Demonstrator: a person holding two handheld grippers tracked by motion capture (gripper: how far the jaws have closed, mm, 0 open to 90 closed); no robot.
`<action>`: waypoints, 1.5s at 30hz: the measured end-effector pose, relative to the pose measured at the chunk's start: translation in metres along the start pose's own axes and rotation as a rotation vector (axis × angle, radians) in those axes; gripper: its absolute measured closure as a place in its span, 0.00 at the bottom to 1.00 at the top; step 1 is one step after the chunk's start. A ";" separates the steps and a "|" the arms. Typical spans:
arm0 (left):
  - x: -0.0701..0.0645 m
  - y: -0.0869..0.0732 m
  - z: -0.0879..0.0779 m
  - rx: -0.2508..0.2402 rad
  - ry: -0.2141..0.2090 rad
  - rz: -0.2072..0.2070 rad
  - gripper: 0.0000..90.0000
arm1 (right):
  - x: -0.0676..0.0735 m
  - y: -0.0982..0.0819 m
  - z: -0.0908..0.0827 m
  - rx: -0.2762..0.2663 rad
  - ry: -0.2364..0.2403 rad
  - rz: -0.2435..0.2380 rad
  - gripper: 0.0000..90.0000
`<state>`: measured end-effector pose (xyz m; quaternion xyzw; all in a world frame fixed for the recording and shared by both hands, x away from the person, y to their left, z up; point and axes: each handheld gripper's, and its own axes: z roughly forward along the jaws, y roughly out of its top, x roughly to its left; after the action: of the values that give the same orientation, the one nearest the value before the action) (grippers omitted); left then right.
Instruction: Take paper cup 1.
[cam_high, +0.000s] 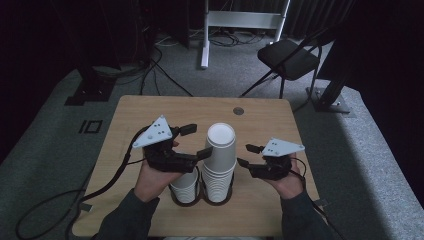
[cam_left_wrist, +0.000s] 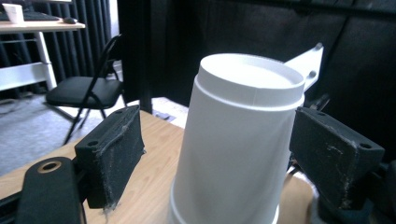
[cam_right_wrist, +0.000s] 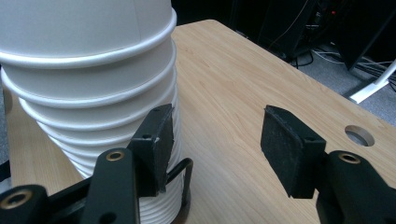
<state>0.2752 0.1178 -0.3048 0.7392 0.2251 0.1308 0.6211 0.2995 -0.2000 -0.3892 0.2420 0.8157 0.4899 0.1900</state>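
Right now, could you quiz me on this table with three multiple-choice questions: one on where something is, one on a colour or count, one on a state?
1. Where is the tall cup stack?
A. between the two grippers
B. on the chair
C. on the floor

2. What colour are the cups?
A. red
B. white
C. green

3. How do the left gripper's jaws stand?
A. clamped on the table edge
B. open, either side of the top cup
C. shut with nothing between them

Answers:
1. A: the high view shows the stack between the left gripper and the right gripper.
2. B: every cup is plain white, also those in the short stack under the left hand.
3. B: the left gripper view shows gaps between both pads and the cup wall.
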 end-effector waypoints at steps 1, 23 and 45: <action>0.001 0.000 0.001 0.000 0.002 -0.003 0.19 | 0.000 0.000 0.000 -0.001 0.000 0.000 0.49; -0.013 0.003 0.035 0.015 -0.034 0.005 0.17 | 0.002 0.000 0.002 0.003 0.010 -0.002 0.48; -0.017 0.005 0.044 0.036 -0.009 0.024 0.24 | 0.003 0.000 0.006 0.007 0.020 -0.003 0.48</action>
<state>0.2818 0.0710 -0.3069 0.7535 0.2156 0.1311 0.6071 0.3000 -0.1940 -0.3921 0.2366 0.8195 0.4892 0.1818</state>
